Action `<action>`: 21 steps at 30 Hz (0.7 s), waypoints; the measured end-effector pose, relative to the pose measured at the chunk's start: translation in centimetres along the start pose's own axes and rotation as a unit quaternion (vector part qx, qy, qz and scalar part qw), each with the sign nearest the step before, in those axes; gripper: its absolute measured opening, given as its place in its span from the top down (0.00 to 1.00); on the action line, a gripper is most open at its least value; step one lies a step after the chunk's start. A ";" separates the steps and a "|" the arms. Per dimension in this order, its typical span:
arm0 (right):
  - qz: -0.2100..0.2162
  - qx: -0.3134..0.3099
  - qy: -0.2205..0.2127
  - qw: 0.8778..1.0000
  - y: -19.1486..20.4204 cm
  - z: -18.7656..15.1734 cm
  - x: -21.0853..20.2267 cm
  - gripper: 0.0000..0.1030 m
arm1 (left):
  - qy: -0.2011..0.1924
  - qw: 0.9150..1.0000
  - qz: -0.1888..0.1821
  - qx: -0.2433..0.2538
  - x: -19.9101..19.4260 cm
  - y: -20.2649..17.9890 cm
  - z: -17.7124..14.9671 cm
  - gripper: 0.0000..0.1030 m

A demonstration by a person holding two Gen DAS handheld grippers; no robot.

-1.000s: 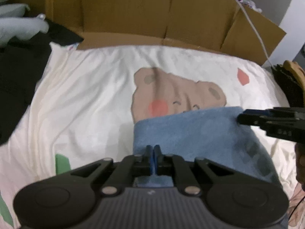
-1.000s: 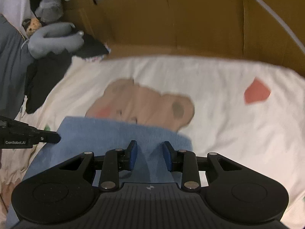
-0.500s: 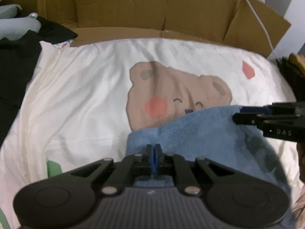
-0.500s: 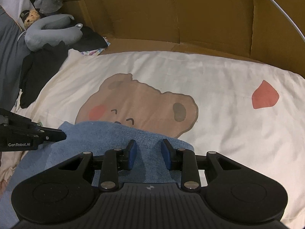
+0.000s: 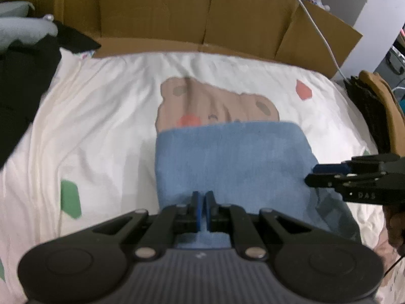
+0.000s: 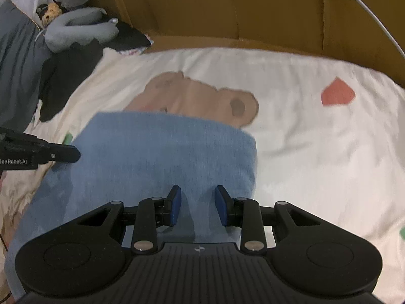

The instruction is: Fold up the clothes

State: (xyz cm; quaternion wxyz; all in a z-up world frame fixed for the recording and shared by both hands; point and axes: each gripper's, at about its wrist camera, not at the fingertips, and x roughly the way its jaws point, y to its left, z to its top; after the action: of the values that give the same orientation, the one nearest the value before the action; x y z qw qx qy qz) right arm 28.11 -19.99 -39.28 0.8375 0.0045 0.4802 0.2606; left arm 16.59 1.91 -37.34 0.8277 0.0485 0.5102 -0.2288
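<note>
A blue garment [image 5: 227, 157] lies folded on a cream bed sheet [image 5: 101, 126], its far edge over the lower face of a printed bear [image 5: 202, 103]. My left gripper [image 5: 202, 196] is shut on the garment's near edge at the left side. In the right wrist view the same garment [image 6: 164, 152] runs up between the pads of my right gripper [image 6: 197, 190], which holds a thicker fold at the right side. Each gripper shows in the other's view: the right gripper [image 5: 310, 174] at the cloth's right edge, the left gripper [image 6: 76, 154] at its left edge.
Cardboard walls [image 5: 177, 12] stand along the bed's far side. Black clothes [image 5: 20, 83] and a grey plush toy [image 6: 76, 33] lie at the far left. A stack of dark and tan clothes [image 5: 374, 106] sits at the right edge, and a white cable [image 5: 321, 30] runs over the cardboard.
Both grippers moved away from the cardboard and then back toward it with the blue garment. Its far edge now covers more of the bear than half a second ago.
</note>
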 end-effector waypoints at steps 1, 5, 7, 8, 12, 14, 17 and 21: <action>-0.001 -0.001 0.003 1.000 0.1 -0.4 -0.1 0.65 | 0.002 1.000 -0.001 0.003 -0.1 -0.1 -0.4 0.96; 0.000 0.005 0.014 1.000 0.4 -1.6 -0.9 0.65 | 0.013 1.000 -0.004 0.013 -0.6 -0.3 -1.9 0.96; 0.003 0.008 0.019 1.000 0.6 -2.1 -1.3 0.65 | 0.017 1.000 -0.006 0.012 -0.9 -0.3 -2.4 0.96; 0.004 0.008 0.023 1.000 0.7 -2.4 -1.5 0.65 | 0.019 1.000 -0.007 0.010 -1.0 -0.2 -2.7 0.96; 0.016 0.002 0.040 0.999 1.3 -3.6 -2.6 0.65 | 0.033 0.999 -0.020 0.009 -2.0 -0.7 -4.0 0.96; 0.025 0.003 0.053 0.998 1.6 -4.2 -3.2 0.65 | 0.040 0.999 -0.031 0.011 -2.6 -1.0 -4.8 0.95; 0.035 -0.001 0.072 0.997 2.0 -5.2 -4.3 0.65 | 0.049 0.998 -0.046 0.017 -3.7 -1.6 -5.9 0.94; 0.042 -0.005 0.100 0.994 2.5 -6.1 -5.6 0.65 | 0.063 0.995 -0.068 0.020 -4.9 -2.0 -7.1 0.94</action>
State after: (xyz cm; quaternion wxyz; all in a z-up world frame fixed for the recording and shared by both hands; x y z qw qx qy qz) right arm 19.90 -21.77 -37.42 0.7736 -0.0056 0.5598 0.2969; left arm 8.03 4.03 -36.15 0.7751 0.0444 0.5592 -0.2907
